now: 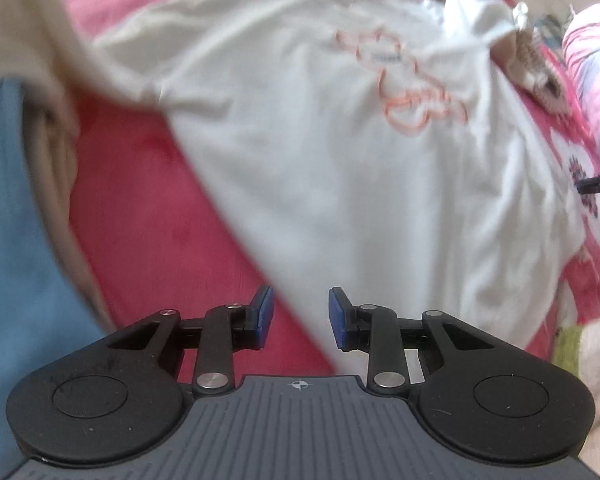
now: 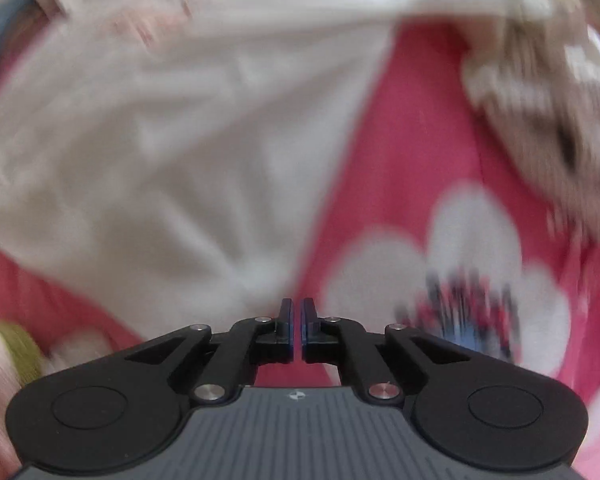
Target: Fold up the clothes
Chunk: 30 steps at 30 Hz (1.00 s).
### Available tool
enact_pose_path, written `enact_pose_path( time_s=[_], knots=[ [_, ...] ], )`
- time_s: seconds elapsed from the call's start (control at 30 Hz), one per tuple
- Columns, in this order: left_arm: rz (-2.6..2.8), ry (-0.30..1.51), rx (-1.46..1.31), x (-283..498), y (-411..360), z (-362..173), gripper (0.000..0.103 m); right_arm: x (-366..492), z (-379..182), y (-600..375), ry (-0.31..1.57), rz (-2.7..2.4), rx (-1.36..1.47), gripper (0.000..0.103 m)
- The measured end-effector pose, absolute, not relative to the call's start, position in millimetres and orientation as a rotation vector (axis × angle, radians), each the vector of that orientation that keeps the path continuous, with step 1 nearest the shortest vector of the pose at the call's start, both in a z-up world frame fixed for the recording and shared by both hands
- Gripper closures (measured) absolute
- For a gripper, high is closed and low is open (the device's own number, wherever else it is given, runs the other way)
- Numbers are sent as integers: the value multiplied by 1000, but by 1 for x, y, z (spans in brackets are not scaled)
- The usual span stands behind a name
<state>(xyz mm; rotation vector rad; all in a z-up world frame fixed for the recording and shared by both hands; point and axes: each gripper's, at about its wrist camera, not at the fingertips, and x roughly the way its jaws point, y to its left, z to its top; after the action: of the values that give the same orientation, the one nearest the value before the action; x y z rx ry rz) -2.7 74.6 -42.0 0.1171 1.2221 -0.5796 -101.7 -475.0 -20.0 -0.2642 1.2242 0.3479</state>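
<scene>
Lying spread and unfolded on the pink flowered bedcover (image 1: 148, 216), the white cotton T-shirt with orange print (image 1: 300, 152) awaits folding; left tongs (image 1: 300, 314) released, right tongs (image 2: 296, 330) clenched empty.

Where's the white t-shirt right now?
The white t-shirt lies spread on the pink bedspread, filling the middle of the left wrist view, with a blue garment at the left edge.
</scene>
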Motion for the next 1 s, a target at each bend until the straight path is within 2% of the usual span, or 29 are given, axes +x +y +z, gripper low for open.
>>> enact_pose_path(
  time_s=[0.1, 0.2, 0.3, 0.43, 0.47, 0.73, 0.87, 0.93, 1.0],
  knots=[
    [-622, 1161, 118, 10, 51, -44, 73, -76, -18, -425, 1128, 449, -349, 99],
    [-681, 1130, 121, 11, 28, -48, 73, -56, -42, -397, 1145, 480, -464, 99],
    [-709, 1144, 133, 4, 17, -57, 72, -61, -64, -413, 1235, 475, -498, 99],
    [-697, 1157, 179, -2, 21, -67, 72, -71, -57, -458, 1358, 357, -422, 102],
    [-691, 1155, 184, -1, 22, -68, 72, -70, -52, -462, 1375, 326, -425, 98],
    [-629, 1083, 140, 26, 13, -71, 72, -23, -11, -383, 1100, 528, -262, 95],
    [-592, 1082, 136, 32, 19, -75, 72, -26, -50, -357, 1202, 711, -251, 92],
    [-580, 1085, 124, 32, 25, -76, 71, -39, -54, -364, 1250, 797, -244, 86],
    [-579, 1085, 105, 32, 29, -77, 70, -40, -51, -375, 1363, 852, -167, 86]
  ],
)
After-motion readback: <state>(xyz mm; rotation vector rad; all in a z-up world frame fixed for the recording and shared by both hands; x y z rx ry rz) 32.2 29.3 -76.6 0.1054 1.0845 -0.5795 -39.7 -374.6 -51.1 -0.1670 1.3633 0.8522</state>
